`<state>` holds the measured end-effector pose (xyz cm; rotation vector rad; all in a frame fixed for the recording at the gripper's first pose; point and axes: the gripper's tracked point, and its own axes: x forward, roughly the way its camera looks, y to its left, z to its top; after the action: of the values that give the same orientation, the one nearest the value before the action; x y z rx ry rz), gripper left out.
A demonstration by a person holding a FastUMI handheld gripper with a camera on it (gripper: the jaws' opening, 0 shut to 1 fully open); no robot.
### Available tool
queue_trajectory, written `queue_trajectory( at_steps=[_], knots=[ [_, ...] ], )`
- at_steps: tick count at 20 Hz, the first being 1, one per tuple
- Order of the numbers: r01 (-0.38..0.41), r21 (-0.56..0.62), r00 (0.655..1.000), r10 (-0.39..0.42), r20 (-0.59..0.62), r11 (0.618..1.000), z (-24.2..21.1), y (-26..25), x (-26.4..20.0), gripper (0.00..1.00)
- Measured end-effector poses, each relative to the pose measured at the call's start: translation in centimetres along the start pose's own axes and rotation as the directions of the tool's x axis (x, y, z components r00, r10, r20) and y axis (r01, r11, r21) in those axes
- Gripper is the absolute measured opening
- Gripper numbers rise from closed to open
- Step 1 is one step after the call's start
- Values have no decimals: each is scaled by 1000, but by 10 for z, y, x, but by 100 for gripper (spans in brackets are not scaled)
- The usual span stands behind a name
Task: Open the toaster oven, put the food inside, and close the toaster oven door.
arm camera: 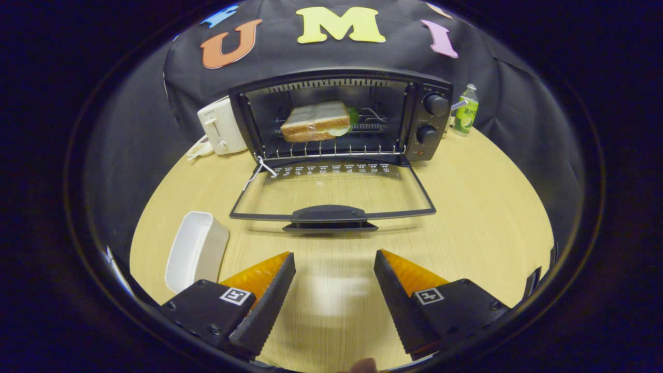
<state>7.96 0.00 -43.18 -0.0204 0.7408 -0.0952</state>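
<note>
The toaster oven [342, 119] stood open beyond the gripper [334, 282], whose jaws were spread wide with nothing between them above the bare tabletop [481, 217]. Just ahead lay the lowered glass door [331, 194], its handle [329, 213] nearest. The sandwich [316, 122] already sat on the rack inside. Closing looked best done by getting under the handle's middle and lifting evenly. A white tray [197, 248] lay beside the left finger, clear of the door; a white toaster [221, 127] and a bottle [466, 110] flanked the oven.
</note>
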Motion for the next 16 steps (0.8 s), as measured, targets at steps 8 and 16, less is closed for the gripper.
queue_trajectory(
  at_steps=[8,16],
  knots=[
    [49,3,999,-49,2,999,4,-7,32,99],
    [42,-27,999,-41,34,999,19,-7,14,99]
  ],
)
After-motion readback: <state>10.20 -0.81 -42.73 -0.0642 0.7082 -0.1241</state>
